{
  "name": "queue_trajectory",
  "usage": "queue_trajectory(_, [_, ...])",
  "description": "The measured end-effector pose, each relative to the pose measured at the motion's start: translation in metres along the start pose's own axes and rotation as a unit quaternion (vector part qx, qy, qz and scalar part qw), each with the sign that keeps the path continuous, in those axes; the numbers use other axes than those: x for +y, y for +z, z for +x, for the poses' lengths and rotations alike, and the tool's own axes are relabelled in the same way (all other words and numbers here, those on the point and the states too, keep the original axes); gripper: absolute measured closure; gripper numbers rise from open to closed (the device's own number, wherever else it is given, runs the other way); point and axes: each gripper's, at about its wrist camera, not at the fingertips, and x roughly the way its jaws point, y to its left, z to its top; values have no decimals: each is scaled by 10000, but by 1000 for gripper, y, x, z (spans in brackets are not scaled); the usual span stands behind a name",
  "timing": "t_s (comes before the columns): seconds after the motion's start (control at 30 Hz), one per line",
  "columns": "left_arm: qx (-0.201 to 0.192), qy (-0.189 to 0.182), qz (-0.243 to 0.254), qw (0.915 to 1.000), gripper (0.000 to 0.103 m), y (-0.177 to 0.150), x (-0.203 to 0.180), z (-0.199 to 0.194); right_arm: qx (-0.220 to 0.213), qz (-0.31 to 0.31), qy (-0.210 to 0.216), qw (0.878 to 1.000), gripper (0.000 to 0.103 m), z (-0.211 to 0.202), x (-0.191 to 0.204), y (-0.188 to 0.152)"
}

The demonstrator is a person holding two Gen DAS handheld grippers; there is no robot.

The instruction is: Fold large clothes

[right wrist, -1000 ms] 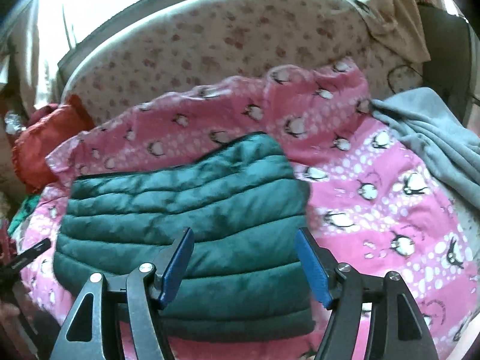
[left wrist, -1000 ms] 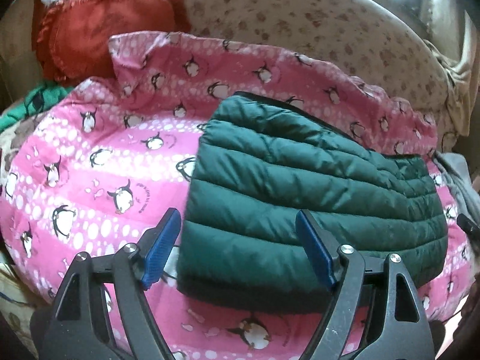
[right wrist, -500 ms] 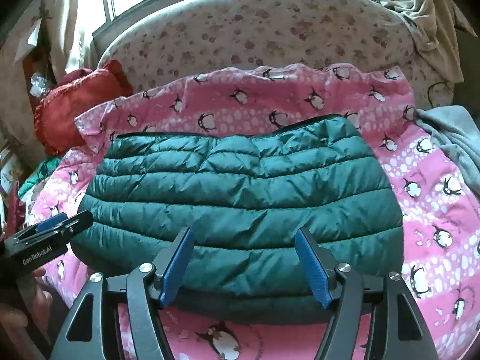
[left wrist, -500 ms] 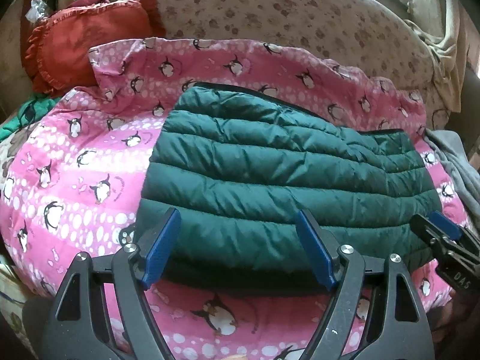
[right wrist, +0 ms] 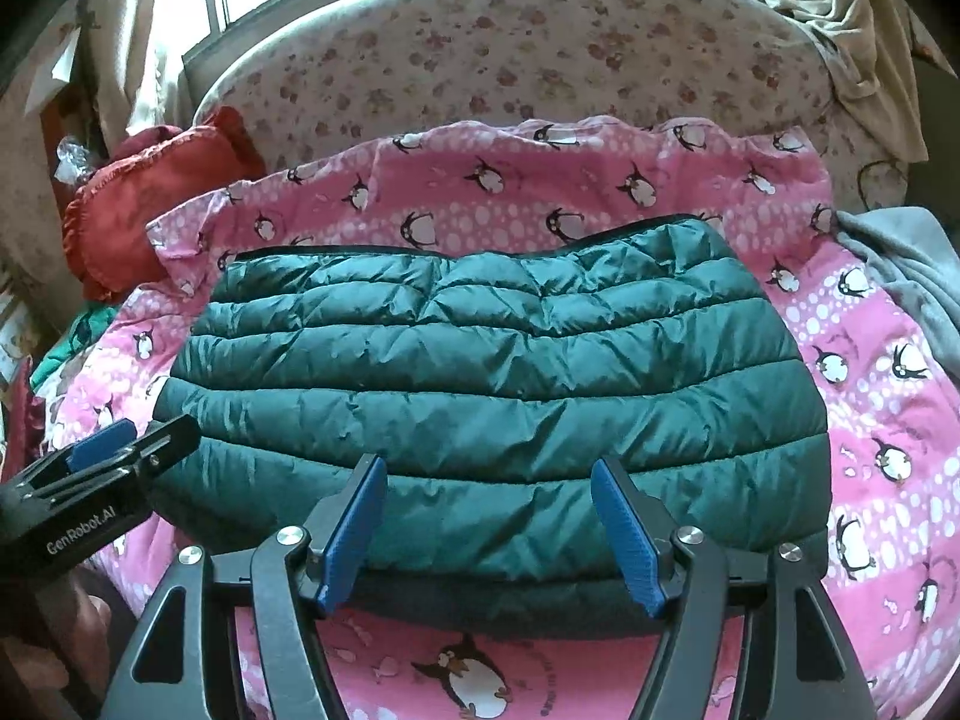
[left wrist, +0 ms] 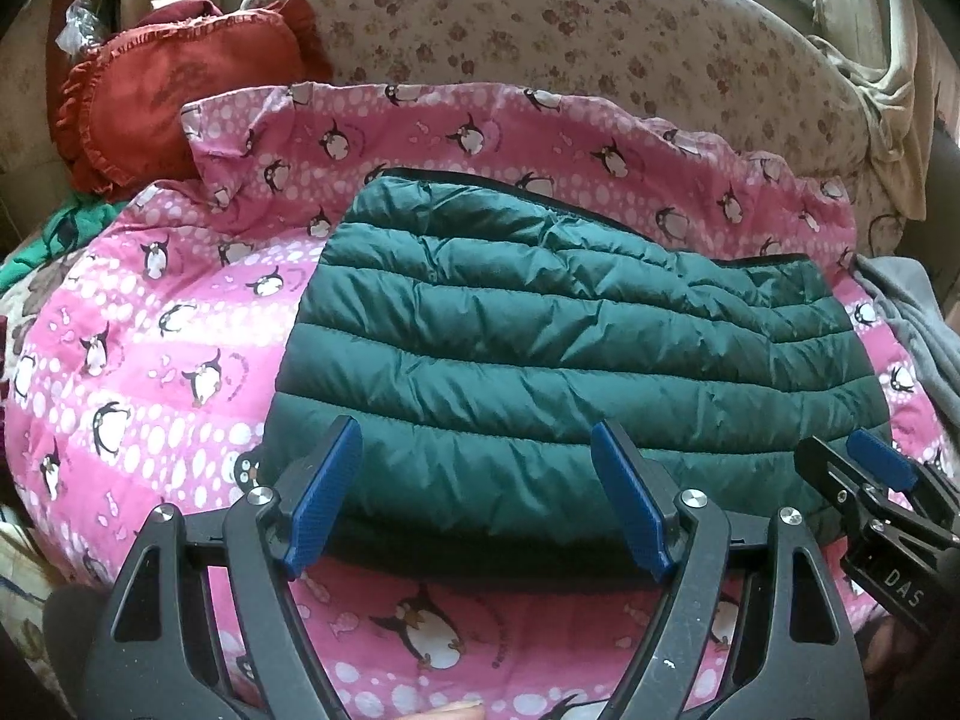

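1. Green quilted jacket [left wrist: 564, 360] lay folded into a flat block on the pink penguin blanket [left wrist: 150, 348], on the bed.
2. Left gripper [left wrist: 477, 495] sat at the jacket's near edge, jaws wide, nothing between the pads.
3. Right gripper [right wrist: 489, 531] was likewise wide and empty, at the same near edge.
4. Red cushion [right wrist: 150, 210] lay behind the blanket; grey cloth [right wrist: 900, 276] to the right.

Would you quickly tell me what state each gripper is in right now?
Left gripper: open, holding nothing.
Right gripper: open, holding nothing.
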Motion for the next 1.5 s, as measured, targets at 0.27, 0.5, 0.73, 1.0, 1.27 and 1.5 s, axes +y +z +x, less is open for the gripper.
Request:
queue_trajectory(0.27, [-14,-7,31,10000,23,-3,-3,1,25,54,65,10000,35,3,3,-2])
queue_trajectory(0.5, [-47,-18,1,10000,23,-3,-4,0,17,68,115,9999,35,4,4,-3])
queue_trajectory(0.73, [-54,-6,57,10000,23,-3,-6,-2,38,115,157,9998,35,5,3,-3])
queue_trajectory(1.0, [-113,28,118,9999,23,-3,-10,-4,14,128,166,9998,35,4,3,-3])
queue_trajectory(1.27, [-117,28,138,9998,23,-4,-13,-4,40,170,186,9997,35,4,1,-3])
queue_trajectory(1.5, [-98,15,147,9998,23,-5,-14,-4,69,176,229,9996,35,5,3,-4])
